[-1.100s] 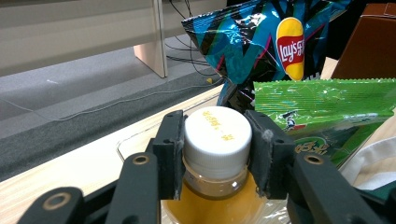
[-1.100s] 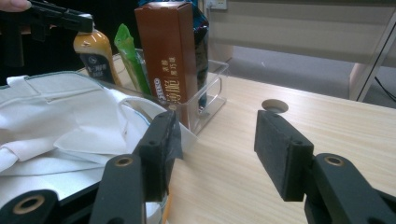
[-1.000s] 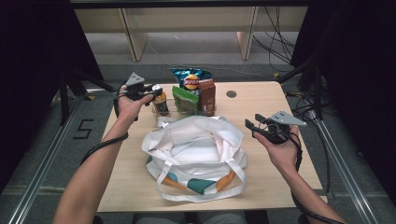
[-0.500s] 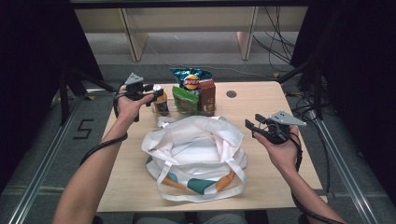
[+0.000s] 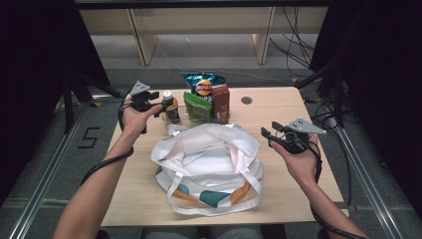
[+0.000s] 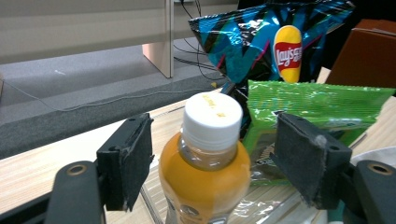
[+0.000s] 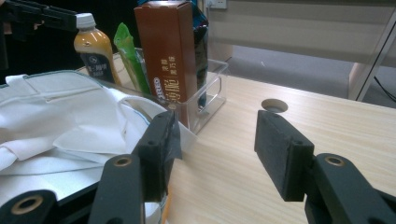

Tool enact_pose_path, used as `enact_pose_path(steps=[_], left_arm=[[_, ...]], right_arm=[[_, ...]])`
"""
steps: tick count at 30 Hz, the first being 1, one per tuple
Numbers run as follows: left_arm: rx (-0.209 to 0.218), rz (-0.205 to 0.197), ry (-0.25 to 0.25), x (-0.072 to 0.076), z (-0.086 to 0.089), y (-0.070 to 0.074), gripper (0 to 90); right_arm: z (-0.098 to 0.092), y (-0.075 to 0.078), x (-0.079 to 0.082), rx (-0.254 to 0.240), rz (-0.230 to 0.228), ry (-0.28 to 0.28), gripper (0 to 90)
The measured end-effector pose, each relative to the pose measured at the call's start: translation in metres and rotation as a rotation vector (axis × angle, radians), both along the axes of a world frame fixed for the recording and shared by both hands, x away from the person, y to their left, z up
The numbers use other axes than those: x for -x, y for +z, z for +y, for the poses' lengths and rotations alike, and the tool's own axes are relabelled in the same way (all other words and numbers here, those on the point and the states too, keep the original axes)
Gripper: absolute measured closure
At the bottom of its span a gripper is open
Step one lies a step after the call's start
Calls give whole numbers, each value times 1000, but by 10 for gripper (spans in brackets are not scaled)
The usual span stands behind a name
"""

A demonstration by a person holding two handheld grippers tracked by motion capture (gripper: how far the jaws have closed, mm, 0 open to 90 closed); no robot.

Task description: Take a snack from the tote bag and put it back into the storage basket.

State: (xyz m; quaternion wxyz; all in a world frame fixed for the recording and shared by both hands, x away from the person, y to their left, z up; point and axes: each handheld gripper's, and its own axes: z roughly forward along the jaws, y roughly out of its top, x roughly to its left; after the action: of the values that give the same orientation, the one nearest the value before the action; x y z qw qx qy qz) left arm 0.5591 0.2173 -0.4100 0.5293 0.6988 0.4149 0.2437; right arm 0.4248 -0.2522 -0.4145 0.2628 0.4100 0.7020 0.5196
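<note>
Our left gripper (image 5: 160, 103) sits at the small orange-drink bottle with the white cap (image 6: 205, 163). Its jaws have just been opening and now stand apart on either side of the bottle, pads clear of it, so nothing is clamped. The bottle stands upright by itself at the left end of the clear plastic bin (image 7: 212, 95) on the far side of the wooden tabletop (image 5: 278, 107). We read this as a release after placing it there, though it could equally be a reach.

Our right gripper (image 5: 271, 138) hovers over the tabletop just right of the white cloth tote bag (image 5: 209, 164). Its jaws are apart and empty, probably parked out of the way.

Packed beside the bottle are a green foil snack pouch (image 6: 317, 100), a blue crisp bag (image 6: 261, 42) behind it and a tall brown carton (image 7: 170, 56). That tight row leaves little room on the bottle's inner side, so we would back the left jaws out away from the pouch. The tote lies slumped and open in front of the bin, its rim close under any pull-back path.
</note>
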Motion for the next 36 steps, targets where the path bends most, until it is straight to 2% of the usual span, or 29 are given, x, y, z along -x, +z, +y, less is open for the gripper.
enact_pose_path(steps=[3,5,10,13,14,18,20,22,25,26,27,36], left_arm=[[-4,-2,9,6,1,2,271],[-5,-3,16,10,2,4,271],[-3,0,26,20,2,6,272],[14,1,32,26,1,7,264],[21,1,38,28,1,7,263],[31,-2,38,36,0,9,261],[32,-2,33,40,-2,10,260],[30,1,29,46,-3,12,259],[28,-1,25,54,-5,15,258],[30,-2,24,57,-5,15,258],[29,1,20,60,-5,16,258],[42,-1,-13,82,-5,16,254]], right_arm=[[-1,0,0,9,-8,-10,487],[1,0,2,-8,12,-14,487],[0,0,0,8,-3,-7,486],[1,0,1,0,17,-9,486],[0,0,0,9,3,-3,486],[2,0,2,-2,17,-8,484],[2,1,2,-7,24,-11,484],[0,0,0,10,-3,-6,483],[0,1,1,12,4,-2,482],[2,0,2,-9,21,-14,482],[2,1,2,-4,24,-10,482],[1,1,0,8,0,2,479]])
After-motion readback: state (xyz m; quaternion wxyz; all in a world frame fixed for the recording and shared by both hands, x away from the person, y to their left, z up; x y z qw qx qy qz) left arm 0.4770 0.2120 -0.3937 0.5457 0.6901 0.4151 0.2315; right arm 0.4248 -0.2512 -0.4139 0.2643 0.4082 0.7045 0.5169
